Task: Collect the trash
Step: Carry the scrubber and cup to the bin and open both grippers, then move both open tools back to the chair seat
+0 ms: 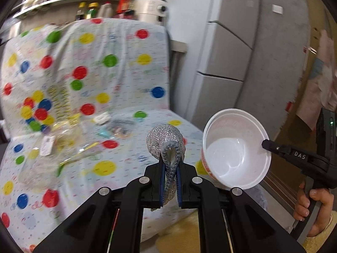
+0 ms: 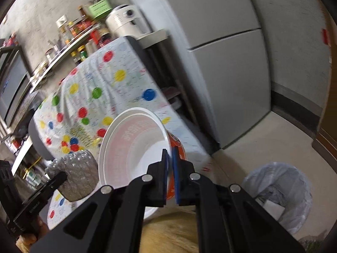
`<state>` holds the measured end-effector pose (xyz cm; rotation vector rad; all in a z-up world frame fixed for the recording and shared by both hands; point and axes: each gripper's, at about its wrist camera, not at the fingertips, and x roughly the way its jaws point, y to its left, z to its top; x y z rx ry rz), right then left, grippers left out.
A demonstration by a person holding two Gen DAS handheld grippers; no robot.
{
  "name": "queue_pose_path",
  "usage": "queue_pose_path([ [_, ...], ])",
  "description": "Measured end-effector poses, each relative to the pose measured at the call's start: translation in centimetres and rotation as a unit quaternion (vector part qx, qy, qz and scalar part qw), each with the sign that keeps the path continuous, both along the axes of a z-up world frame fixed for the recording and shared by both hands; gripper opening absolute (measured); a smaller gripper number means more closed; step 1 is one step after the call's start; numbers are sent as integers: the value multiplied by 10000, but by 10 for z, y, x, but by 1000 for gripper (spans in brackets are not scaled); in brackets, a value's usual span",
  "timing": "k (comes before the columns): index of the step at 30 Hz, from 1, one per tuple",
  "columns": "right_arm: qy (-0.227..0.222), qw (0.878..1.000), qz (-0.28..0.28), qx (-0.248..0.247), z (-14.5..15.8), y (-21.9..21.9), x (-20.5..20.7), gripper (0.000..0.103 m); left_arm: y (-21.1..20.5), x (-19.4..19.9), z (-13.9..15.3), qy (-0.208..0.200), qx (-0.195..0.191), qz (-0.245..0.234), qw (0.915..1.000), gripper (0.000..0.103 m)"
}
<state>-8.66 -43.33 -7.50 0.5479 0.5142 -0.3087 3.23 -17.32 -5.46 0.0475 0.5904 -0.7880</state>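
My left gripper is shut on a crumpled silver foil-like wrapper and holds it in the air above the seat of a dotted couch. The wrapper also shows in the right wrist view. My right gripper is shut on the rim of an empty white instant-noodle cup with a red-orange outside, tilted and open toward me. The cup hangs to the right of the wrapper in the left wrist view. A bin lined with a clear bag stands on the floor at lower right.
The couch has a white cover with coloured dots. Clear plastic bags and wrappers and small packets lie on its seat. A grey fridge stands behind. A shelf of bottles and a white appliance are at the back.
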Motion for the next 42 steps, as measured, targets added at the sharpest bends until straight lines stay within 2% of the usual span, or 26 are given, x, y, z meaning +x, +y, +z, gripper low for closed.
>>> queue_pose_path([
  [8, 641, 9935, -899, -262, -29, -46, -66, 6, -70, -31, -17, 34, 112, -907, 9958, 9],
  [12, 1022, 9840, -1443, -238, -55, -74, -101, 6, -119, -52, -36, 142, 157, -1533, 9880, 9],
  [14, 1196, 9793, -1624, -192, -68, -85, -109, 6, -149, -64, -50, 228, 225, -1903, 9812, 9],
  [18, 1468, 9724, -1796, 246, -107, -107, -119, 6, -197, -85, -74, 416, 409, -2444, 9679, 9],
  [21, 1566, 9704, -1725, 641, -135, -120, -114, 7, -217, -94, -85, 533, 492, -2688, 9605, 10],
  [22, 1556, 9702, -1693, 762, -143, -124, -112, 8, -226, -94, -90, 599, 533, -2731, 9586, 14],
  [23, 1562, 9698, -1650, 882, -150, -128, -108, 10, -232, -94, -95, 678, 560, -2763, 9571, 16],
  [24, 1611, 9681, -1664, 951, -155, -130, -105, 21, -238, -92, -99, 768, 607, -2771, 9558, 21],
  [25, 1634, 9662, -1729, 996, -160, -133, -104, 35, -243, -90, -103, 864, 637, -2764, 9550, 37],
  [26, 1616, 9661, -1747, 1000, -160, -133, -105, 37, -244, -87, -105, 916, 629, -2741, 9553, 55],
  [28, 1624, 9668, -1759, 894, -156, -132, -109, 37, -242, -84, -106, 963, 534, -2717, 9561, 63],
  [30, 1669, 9665, -1809, 724, -150, -132, -113, 37, -239, -80, -105, 984, 529, -2692, 9566, 65],
  [34, 1593, 9665, -1933, 568, -132, -131, -125, 37, -222, -73, -100, 891, 535, -2483, 9631, 66],
  [38, 1433, 9704, -1913, 343, -109, -123, -127, 37, -191, -61, -89, 703, 552, -2121, 9732, 67],
  [42, 1165, 9795, -1640, 43, -76, -96, -114, 37, -148, -48, -75, 485, 532, -1639, 9838, 67],
])
